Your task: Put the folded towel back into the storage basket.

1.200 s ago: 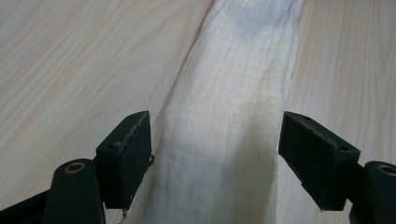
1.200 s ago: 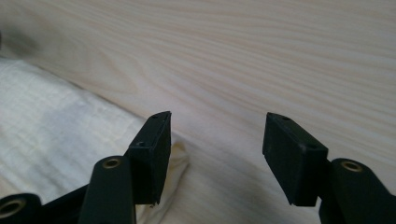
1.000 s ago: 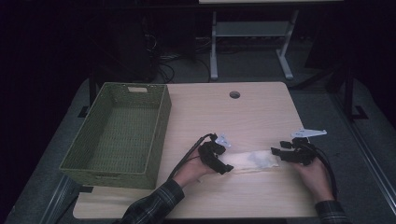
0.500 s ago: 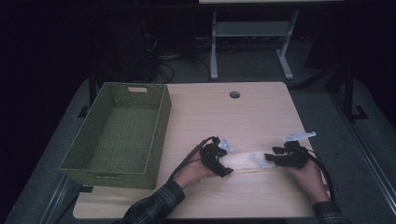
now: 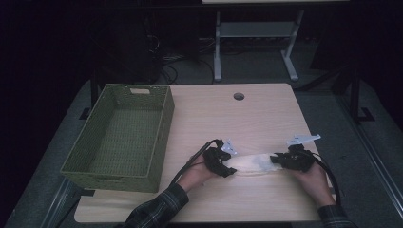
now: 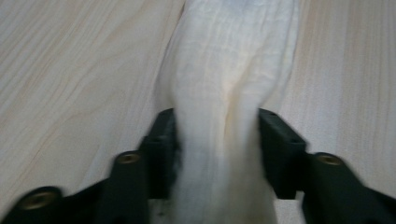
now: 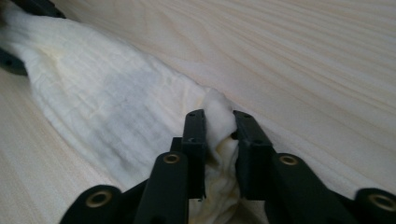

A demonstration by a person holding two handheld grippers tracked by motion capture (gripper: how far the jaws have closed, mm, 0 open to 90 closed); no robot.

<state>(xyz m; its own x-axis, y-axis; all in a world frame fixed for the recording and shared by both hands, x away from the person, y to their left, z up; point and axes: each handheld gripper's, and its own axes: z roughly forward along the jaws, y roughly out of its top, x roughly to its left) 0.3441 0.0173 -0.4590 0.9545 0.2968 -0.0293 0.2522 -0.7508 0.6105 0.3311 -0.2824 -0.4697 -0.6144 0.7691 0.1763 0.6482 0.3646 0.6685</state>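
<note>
High view: a white cloth (image 5: 249, 165) lies on the table's (image 5: 266, 114) near edge, right of the basket (image 5: 121, 133). Both the left gripper (image 5: 227, 167) and right gripper (image 5: 276, 161) have just been closing, pinching its ends. Next, probably lift together, keeping tension.
</note>
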